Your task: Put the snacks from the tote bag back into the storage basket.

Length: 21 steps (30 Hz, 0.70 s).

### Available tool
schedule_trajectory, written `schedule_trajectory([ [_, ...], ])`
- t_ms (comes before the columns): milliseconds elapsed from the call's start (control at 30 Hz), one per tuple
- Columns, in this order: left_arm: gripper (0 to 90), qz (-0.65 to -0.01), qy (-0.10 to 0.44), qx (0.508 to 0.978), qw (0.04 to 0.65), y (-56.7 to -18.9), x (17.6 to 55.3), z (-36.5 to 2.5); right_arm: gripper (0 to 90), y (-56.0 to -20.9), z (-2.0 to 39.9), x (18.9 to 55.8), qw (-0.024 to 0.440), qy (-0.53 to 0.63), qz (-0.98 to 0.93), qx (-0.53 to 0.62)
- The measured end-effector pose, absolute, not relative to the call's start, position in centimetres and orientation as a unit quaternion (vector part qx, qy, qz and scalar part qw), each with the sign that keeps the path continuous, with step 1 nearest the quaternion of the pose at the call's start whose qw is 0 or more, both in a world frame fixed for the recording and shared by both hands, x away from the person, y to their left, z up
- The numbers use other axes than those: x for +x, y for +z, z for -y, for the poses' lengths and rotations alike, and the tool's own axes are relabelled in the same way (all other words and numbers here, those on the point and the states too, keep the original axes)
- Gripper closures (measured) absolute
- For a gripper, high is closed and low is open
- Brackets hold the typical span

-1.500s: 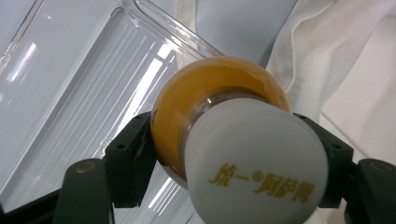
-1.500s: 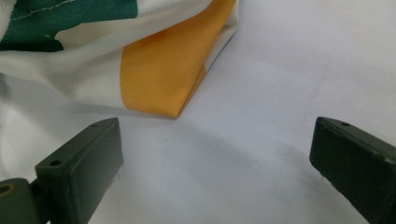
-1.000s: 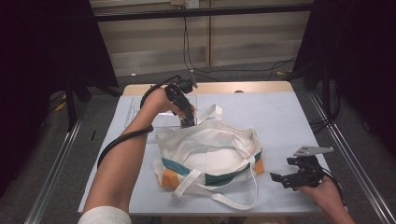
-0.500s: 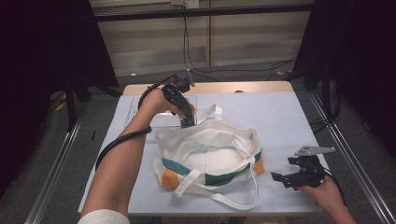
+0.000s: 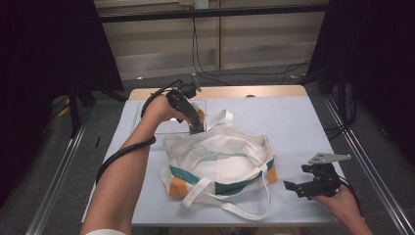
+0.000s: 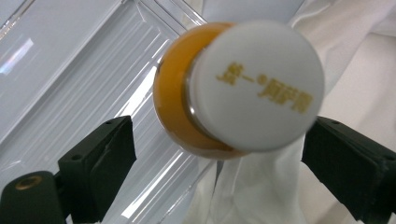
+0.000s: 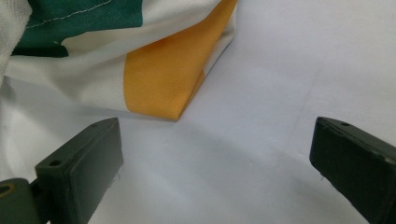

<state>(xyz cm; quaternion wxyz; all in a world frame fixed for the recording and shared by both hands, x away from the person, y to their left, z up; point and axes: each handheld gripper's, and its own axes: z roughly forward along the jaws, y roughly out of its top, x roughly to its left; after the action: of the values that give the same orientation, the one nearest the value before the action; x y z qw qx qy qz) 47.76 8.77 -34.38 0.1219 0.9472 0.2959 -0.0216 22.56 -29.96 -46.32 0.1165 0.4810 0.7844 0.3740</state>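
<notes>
Pale blue table (image 5: 303, 122): orange bottle (image 6: 243, 93) upright at clear tray (image 6: 70, 74) beside tote bag (image 5: 220, 161); left gripper (image 5: 195, 125) just opening, bottle between jaws, seemingly released; right gripper (image 5: 313, 183) open, idle; unpacking probably partway

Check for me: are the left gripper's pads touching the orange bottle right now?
Apart. In the left gripper view, the left gripper has just been opening, and both pads stand clear of the orange bottle between them.

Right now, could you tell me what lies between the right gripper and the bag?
Only bare table, seen in the right gripper view between right gripper and bag.
</notes>
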Motion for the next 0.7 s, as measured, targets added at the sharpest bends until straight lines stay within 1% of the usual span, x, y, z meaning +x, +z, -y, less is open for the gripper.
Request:
schedule_trajectory([
  [700,9.3,-0.298,-0.022,0.945,0.132,-33.3,45.6,-10.7,2.4,-46.4,29.8,22.4,0.119,0.371,-0.788,0.477],
])
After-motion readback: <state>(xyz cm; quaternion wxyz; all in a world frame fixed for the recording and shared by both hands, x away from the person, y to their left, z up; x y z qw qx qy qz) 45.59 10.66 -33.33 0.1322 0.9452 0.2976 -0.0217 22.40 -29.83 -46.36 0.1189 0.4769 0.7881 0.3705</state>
